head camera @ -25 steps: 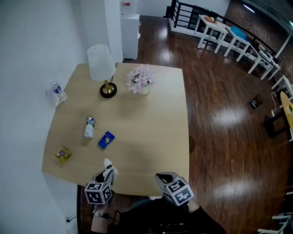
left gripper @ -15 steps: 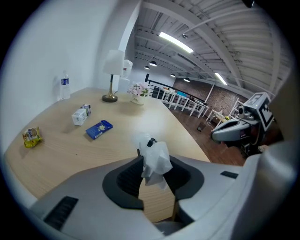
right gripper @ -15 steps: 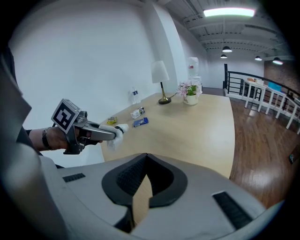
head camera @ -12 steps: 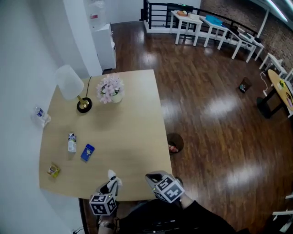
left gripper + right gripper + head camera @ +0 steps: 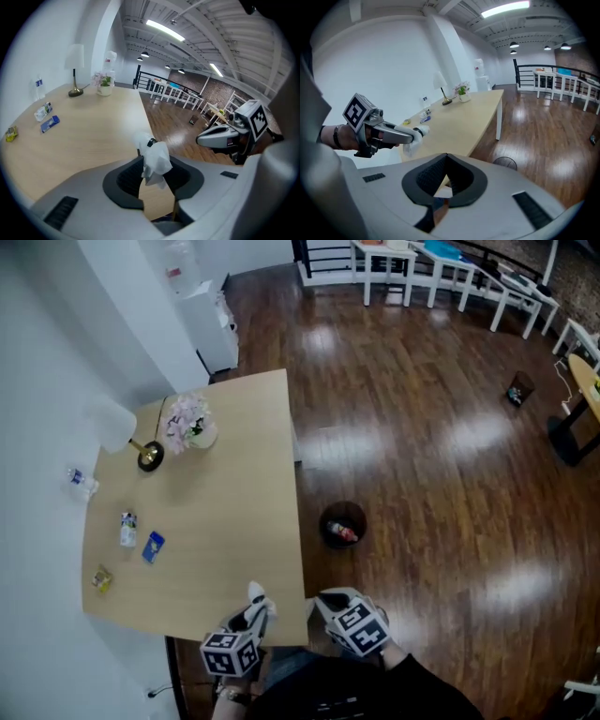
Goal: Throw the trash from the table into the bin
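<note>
Trash for this trip is a crumpled white tissue (image 5: 154, 161), pinched in the jaws of the left gripper (image 5: 418, 133), which are clamped on its upper part so that the rest hangs loose below them, above the near right corner of the worktop (image 5: 216, 549). The right gripper (image 5: 446, 158) is just beside it, jaws together with nothing between them. The bin (image 5: 342, 524) stands on the floor to the right of the worktop, apart from both grippers, with something reddish already in it. The likeliest failure is a miss: the tissue is light and held only by a fold, so a quick swing could shake it free early, and a release from high up or off-centre could let it drift onto the floor beside the small opening. Left behind on the worktop are a small bottle (image 5: 127, 529), a blue packet (image 5: 153, 547) and a yellow packet (image 5: 101, 579). Compared with a second ago, the head view has swung rightward: the worktop sits further left, the bin has come into plain sight, and both grippers have shifted towards the worktop's right corner, the tissue still gripped.
</note>
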